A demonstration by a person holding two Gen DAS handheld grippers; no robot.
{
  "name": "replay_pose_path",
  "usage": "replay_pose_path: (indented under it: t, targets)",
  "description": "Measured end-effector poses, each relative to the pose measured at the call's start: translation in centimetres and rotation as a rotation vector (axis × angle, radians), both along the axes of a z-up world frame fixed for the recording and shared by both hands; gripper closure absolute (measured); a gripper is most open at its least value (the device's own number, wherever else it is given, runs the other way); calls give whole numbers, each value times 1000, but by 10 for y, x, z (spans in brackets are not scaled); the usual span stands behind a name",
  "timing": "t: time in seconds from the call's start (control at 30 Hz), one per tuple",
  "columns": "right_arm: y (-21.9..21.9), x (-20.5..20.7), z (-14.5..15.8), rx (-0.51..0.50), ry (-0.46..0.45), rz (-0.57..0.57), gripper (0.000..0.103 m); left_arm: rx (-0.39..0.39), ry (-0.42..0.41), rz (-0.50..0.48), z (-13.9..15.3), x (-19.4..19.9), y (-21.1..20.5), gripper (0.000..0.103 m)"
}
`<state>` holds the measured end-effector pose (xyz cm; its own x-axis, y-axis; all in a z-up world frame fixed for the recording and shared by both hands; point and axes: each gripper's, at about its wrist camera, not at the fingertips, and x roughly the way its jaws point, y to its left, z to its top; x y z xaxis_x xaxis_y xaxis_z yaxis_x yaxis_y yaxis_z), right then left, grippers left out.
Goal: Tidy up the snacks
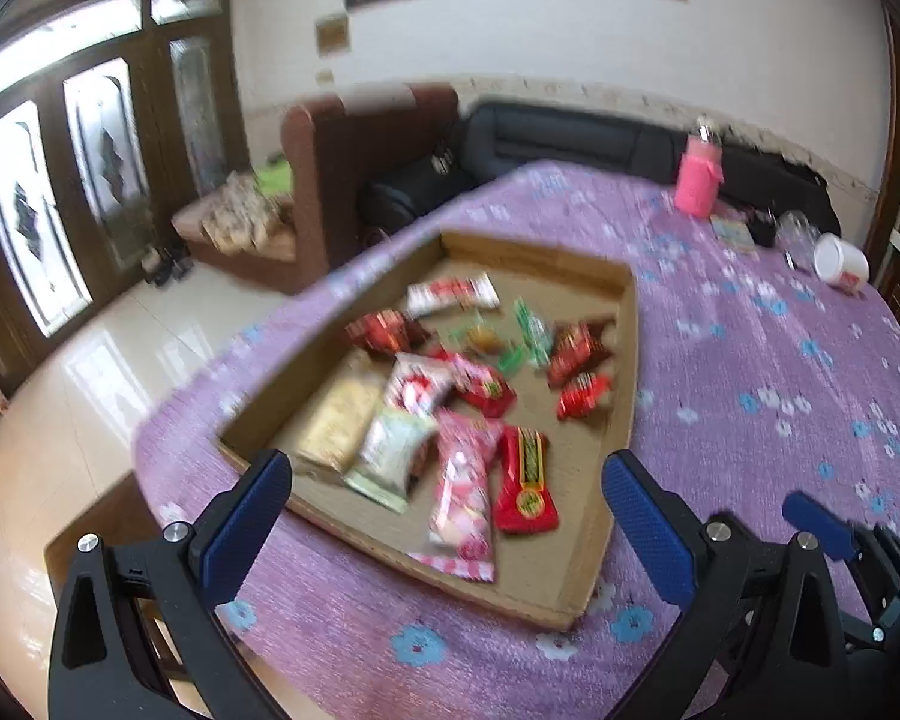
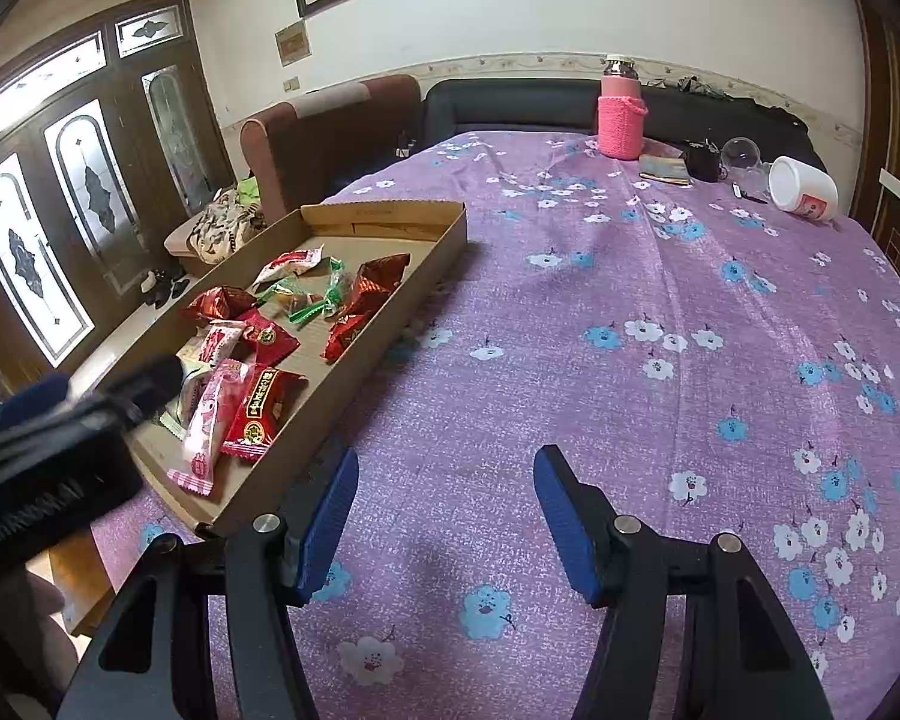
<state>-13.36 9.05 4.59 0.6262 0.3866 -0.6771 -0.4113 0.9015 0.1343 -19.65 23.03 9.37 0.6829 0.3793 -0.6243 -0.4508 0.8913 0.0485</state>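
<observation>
A shallow cardboard tray [image 1: 624,324] [image 2: 444,240] lies on the purple flowered tablecloth and holds several wrapped snacks: red packets [image 1: 525,480] [image 2: 261,414], pink packets [image 1: 462,504] [image 2: 210,426], a pale green one [image 1: 390,456] and small green candies [image 1: 531,330] [image 2: 312,300]. My left gripper [image 1: 447,486] is open and empty, hovering over the tray's near end. My right gripper [image 2: 444,492] is open and empty above bare cloth right of the tray; it also shows at the lower right of the left wrist view [image 1: 822,525]. The left gripper's body shows at the left of the right wrist view [image 2: 60,444].
At the table's far end stand a pink knitted-sleeve bottle [image 1: 699,180] [image 2: 621,114], a white tipped tub [image 1: 840,264] [image 2: 804,186], a glass jar [image 2: 741,156] and small dark items. A brown armchair [image 2: 330,132] and dark sofa [image 2: 510,102] stand behind. The table's left edge drops to tiled floor.
</observation>
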Motion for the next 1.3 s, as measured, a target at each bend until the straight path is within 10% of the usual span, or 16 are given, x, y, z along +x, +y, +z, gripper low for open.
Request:
replay_pose_path:
  t: [0.3,0.87,1.3]
  targets:
    - [5,-8,5,-8,-41,23,38,169,-448,117,48,-68,-14,0]
    - [18,-15,2,-81,-53,46,34,88,3,148,0,-16,-3,0]
    - [16,-9,-1,-105,-35,9,33,-31,107,68,-15,-14,-8,0]
